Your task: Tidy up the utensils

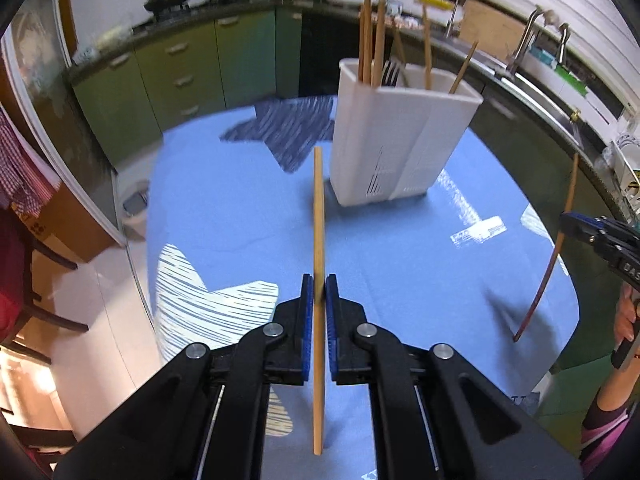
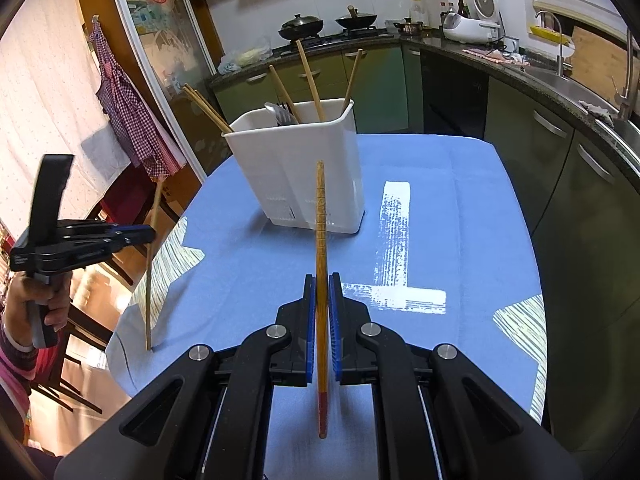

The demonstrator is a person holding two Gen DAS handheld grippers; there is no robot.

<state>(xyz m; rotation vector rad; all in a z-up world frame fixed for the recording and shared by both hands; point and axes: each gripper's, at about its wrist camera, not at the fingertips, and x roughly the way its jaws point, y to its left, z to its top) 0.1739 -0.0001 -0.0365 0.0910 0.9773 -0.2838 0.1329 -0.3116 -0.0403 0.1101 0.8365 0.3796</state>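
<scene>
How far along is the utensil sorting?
Done: several chopsticks and a fork already stand in the white holder. In hand: the left gripper and the right gripper are each shut on one chopstick. Left: both go into the holder; no loose utensils show on the blue cloth.

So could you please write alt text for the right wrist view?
The right gripper grips a chopstick above a blue tablecloth, facing a white utensil holder. At left, the left gripper holds another chopstick.
</scene>
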